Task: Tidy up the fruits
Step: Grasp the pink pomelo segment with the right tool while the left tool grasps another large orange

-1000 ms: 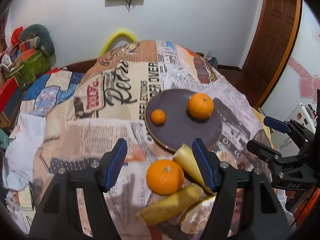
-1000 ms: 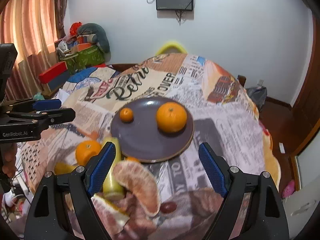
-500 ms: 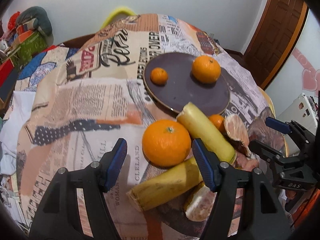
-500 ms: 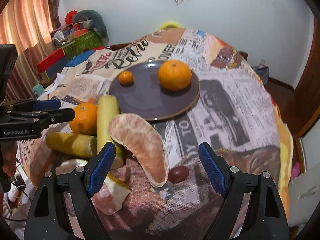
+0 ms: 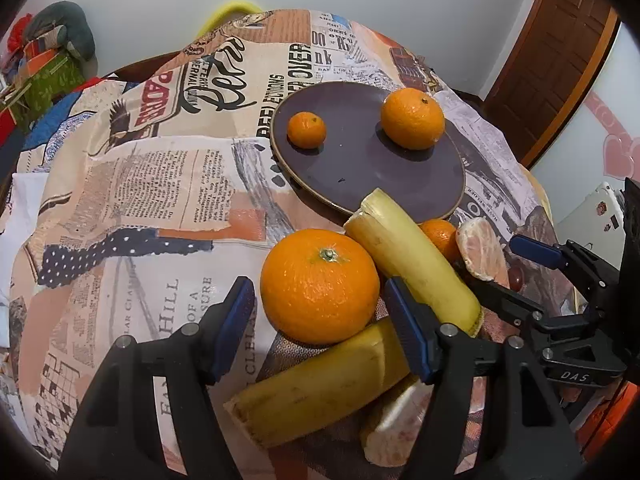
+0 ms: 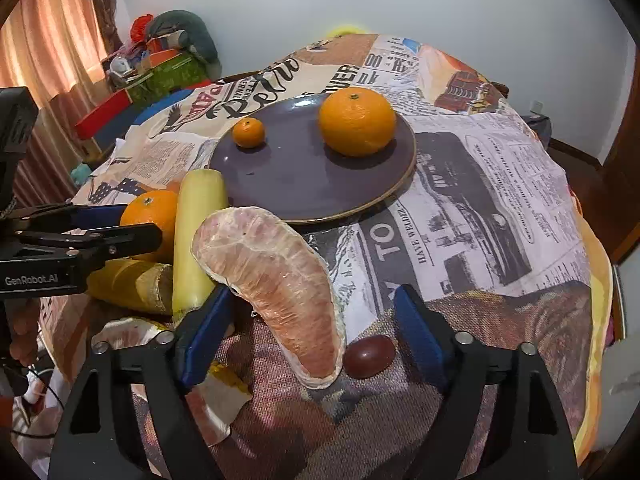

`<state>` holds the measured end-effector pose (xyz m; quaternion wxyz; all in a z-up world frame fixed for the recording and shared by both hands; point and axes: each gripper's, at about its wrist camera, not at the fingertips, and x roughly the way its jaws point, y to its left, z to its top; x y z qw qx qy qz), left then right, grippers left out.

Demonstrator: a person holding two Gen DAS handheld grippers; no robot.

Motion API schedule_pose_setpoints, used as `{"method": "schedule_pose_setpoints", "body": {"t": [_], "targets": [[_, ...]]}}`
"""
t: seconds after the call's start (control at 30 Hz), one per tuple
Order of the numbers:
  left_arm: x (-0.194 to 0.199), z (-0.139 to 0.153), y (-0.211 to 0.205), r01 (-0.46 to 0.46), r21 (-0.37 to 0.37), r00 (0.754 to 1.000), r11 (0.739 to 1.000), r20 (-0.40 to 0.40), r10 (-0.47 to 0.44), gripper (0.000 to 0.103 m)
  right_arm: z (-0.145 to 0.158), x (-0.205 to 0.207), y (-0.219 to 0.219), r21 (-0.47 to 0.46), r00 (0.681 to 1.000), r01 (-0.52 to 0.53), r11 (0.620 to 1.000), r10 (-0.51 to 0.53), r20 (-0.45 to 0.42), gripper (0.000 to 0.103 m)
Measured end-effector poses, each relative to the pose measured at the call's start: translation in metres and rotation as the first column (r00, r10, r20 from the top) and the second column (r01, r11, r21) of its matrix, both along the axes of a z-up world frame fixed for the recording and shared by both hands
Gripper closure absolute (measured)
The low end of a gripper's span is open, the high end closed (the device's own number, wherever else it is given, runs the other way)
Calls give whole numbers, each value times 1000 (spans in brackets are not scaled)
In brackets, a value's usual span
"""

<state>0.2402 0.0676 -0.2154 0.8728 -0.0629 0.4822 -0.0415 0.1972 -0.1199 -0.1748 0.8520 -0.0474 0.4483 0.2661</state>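
A dark purple plate (image 5: 360, 176) (image 6: 296, 184) holds a large orange (image 5: 412, 118) (image 6: 357, 121) and a small mandarin (image 5: 306, 130) (image 6: 248, 132). In front of it, on the cloth, lie another large orange (image 5: 319, 285) (image 6: 150, 212), two peeled banana pieces (image 5: 416, 260) (image 5: 320, 388), a peeled pomelo segment (image 6: 276, 288) (image 5: 478, 250) and a dark grape (image 6: 369, 356). My left gripper (image 5: 320, 328) is open, its jaws on either side of the near orange. My right gripper (image 6: 310, 336) is open around the pomelo segment.
A second pomelo piece (image 6: 208, 408) lies at the near table edge. Another small orange (image 5: 440, 236) hides behind the banana. The newspaper-print cloth (image 5: 160, 200) covers the round table. Boxes and bags (image 6: 160, 64) are stacked at the far left; a wooden door (image 5: 560, 48) stands on the right.
Both grippers have moved forward and down toward the fruit pile. The left jaws now flank the near orange and the right jaws flank the pomelo segment. No fruit has moved.
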Motion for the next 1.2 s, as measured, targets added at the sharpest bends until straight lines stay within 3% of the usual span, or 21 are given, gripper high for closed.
{"method": "schedule_pose_setpoints", "body": {"t": [0.07,0.2,0.4,0.6,0.83,1.2], "targets": [[2,-3,0,2,4,1000,1000,-2,-2,36,-1,1,0,7,1000,-11,1000,11,-5,31],[6,-6,2,7,-16,1000,1000,-7,-7,36,-7,4,4,0,999,-34,999,34,-27,53],[9,-9,3,5,-40,1000,999,-3,-6,38,-7,5,7,12,999,-44,999,45,-31,63],[8,-8,5,3,-50,1000,999,4,-2,39,-5,5,6,17,999,-37,999,38,-37,66],[3,-4,3,-7,-22,1000,1000,15,8,40,4,3,0,32,1000,-25,999,26,-18,80],[-7,17,12,-41,-26,997,999,60,43,40,15,3,-4,48,1000,-14,999,13,18,82]]}}
